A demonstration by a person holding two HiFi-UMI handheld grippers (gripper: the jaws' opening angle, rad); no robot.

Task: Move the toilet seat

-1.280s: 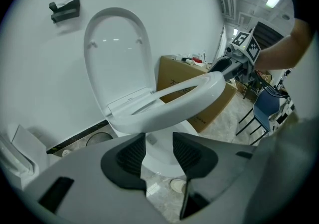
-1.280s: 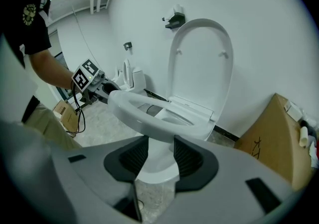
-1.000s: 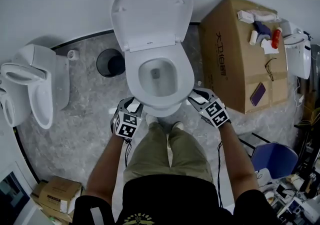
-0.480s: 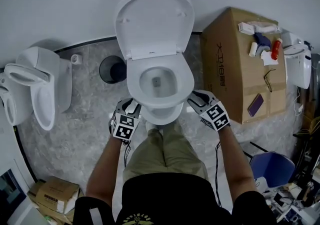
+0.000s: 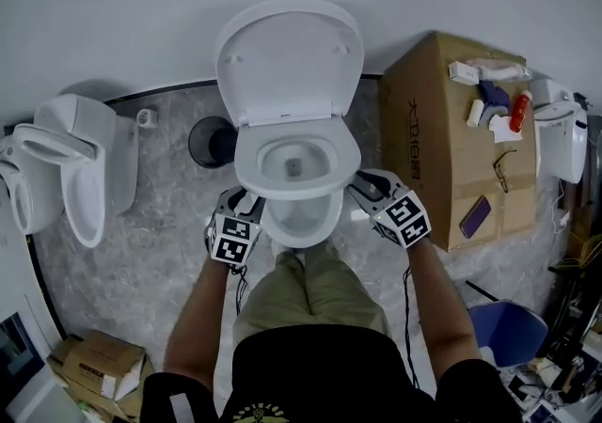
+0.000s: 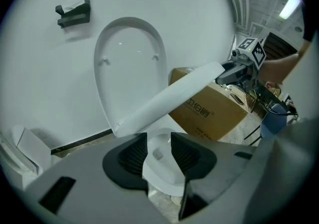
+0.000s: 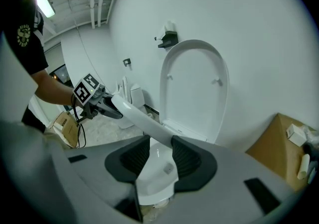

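Observation:
The white toilet seat [image 5: 296, 190] is tilted, its front lifted off the bowl [image 5: 299, 220]. The lid [image 5: 287, 59] stands upright against the wall. My left gripper [image 5: 246, 201] is shut on the seat's front left edge. My right gripper [image 5: 363, 189] grips the front right edge, its jaws closing on it. In the left gripper view the seat [image 6: 164, 101] runs as a slanted white bar from my left gripper [image 6: 158, 151] up to the right gripper [image 6: 234, 71]. In the right gripper view the seat [image 7: 137, 116] stretches from my right gripper [image 7: 159, 156] to the left gripper [image 7: 107, 108].
A large cardboard box [image 5: 451, 139] with small items on top stands right of the toilet. A black bin [image 5: 209, 142] sits at its left, and a second toilet [image 5: 75, 167] stands further left. The person's legs are right in front of the bowl. Boxes [image 5: 99, 365] lie at bottom left.
The seat's front edge has come up off the bowl rim. Both grippers have risen with it, towards the wall.

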